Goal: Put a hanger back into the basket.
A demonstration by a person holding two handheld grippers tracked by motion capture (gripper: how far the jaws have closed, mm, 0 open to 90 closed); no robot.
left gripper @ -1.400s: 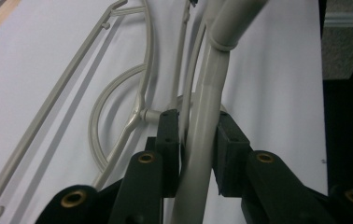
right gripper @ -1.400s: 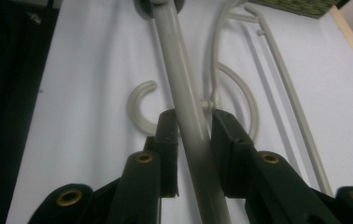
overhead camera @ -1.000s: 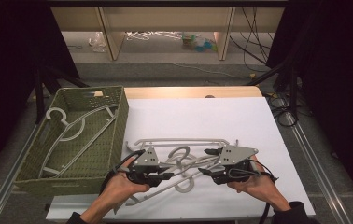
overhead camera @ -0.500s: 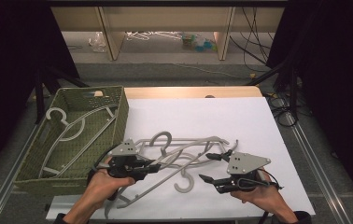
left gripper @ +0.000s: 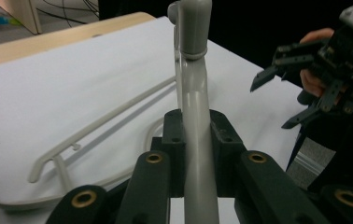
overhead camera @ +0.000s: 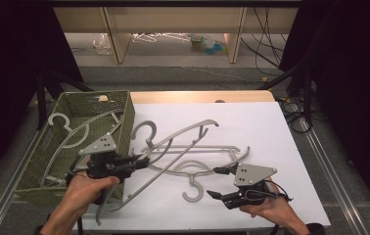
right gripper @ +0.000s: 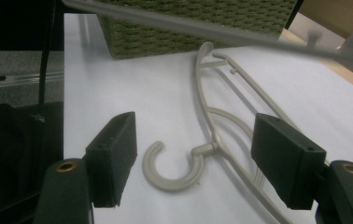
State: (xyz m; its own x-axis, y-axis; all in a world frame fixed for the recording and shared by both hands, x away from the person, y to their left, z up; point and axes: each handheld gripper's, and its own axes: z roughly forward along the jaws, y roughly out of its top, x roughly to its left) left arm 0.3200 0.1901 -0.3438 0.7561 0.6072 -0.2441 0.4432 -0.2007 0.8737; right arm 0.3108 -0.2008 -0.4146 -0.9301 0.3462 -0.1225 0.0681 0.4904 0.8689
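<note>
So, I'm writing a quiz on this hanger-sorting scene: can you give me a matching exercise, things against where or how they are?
Things:
1. left gripper
2. right gripper
3. green basket
4. lying hanger

States:
A. flat on the white sheet, hook toward the person
B. jaws shut on a raised grey hanger
C. at the table's left, hangers inside it
D. jaws apart, nothing between them

Pairs: 1-B, 2-D, 3-C, 4-A. The raised hanger is tilted, lifted off the white sheet; the right gripper's jaws have just been opening.
</note>
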